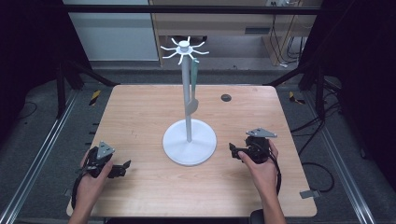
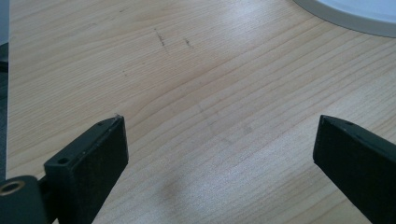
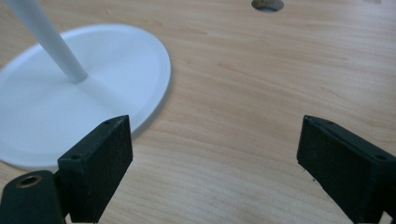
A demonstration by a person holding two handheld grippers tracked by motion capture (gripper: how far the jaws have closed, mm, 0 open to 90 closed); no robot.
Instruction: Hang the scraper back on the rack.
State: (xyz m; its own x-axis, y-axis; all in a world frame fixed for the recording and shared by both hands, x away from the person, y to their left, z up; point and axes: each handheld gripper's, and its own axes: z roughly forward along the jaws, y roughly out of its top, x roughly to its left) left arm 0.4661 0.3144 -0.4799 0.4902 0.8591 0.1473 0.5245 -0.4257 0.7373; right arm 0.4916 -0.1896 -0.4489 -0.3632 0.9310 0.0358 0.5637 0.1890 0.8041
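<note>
Both forearms reach in from the near edge, each hand gripping its tongs low. Left tongs and right tongs have jaws spread wide, empty.

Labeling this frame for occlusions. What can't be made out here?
- Hanging utensil on the stand, high view: too small to tell what kind; its hook is lost among the white prongs.
- Stand base, left gripper view: cut off by the top edge.
- Pole, right gripper view: cut off at the top edge.
- Table hole, right gripper view: cropped, contents unclear.
</note>
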